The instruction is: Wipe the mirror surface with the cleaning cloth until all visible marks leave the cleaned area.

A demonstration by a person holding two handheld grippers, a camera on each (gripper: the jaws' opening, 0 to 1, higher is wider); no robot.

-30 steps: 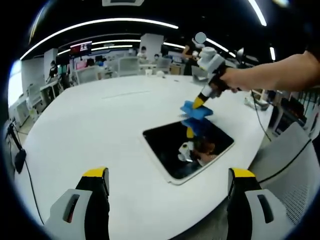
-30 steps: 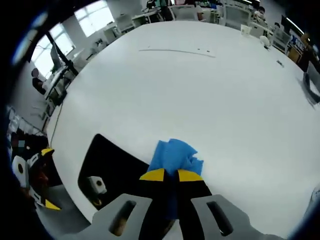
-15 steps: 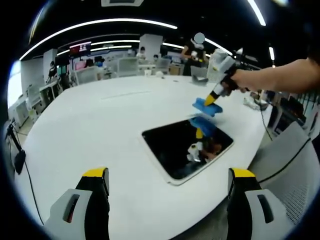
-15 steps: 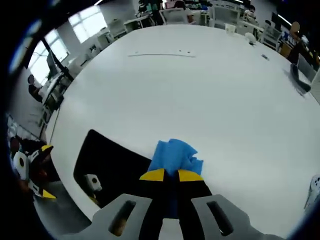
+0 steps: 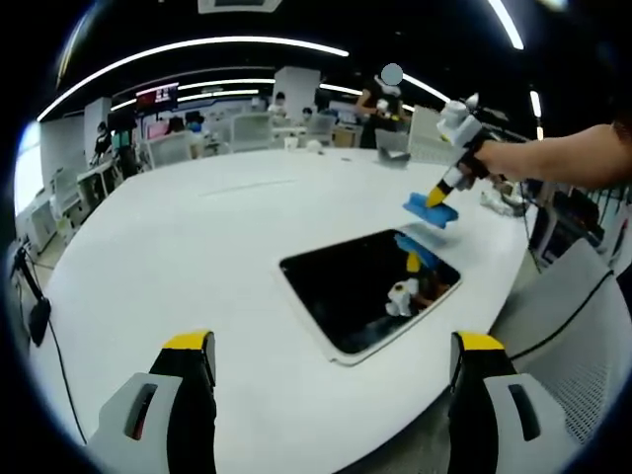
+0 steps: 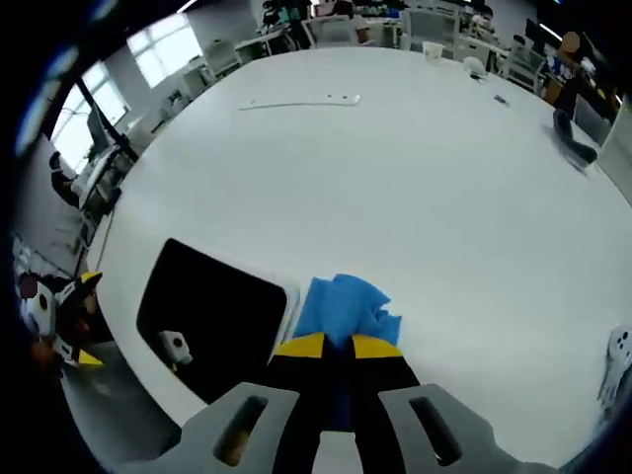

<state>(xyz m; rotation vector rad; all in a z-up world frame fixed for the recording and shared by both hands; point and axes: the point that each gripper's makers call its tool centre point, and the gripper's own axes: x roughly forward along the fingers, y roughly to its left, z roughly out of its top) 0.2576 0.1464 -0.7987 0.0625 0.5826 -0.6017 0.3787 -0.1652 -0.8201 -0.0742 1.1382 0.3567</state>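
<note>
Blue cloth (image 6: 343, 311) pinched in right tool (image 6: 339, 345), now off mirror (image 6: 207, 315); left tool (image 5: 331, 346) spread

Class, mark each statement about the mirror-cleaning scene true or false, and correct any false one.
1. The right gripper is shut on the blue cloth. True.
2. The cloth rests on the middle of the mirror. False: it is off the mirror, beside one edge.
3. The left gripper holds a sponge. False: its jaws stand apart with nothing between them.
4. The mirror lies flat on the white table. True.
5. The mirror stands propped upright. False: it lies flat.
</note>
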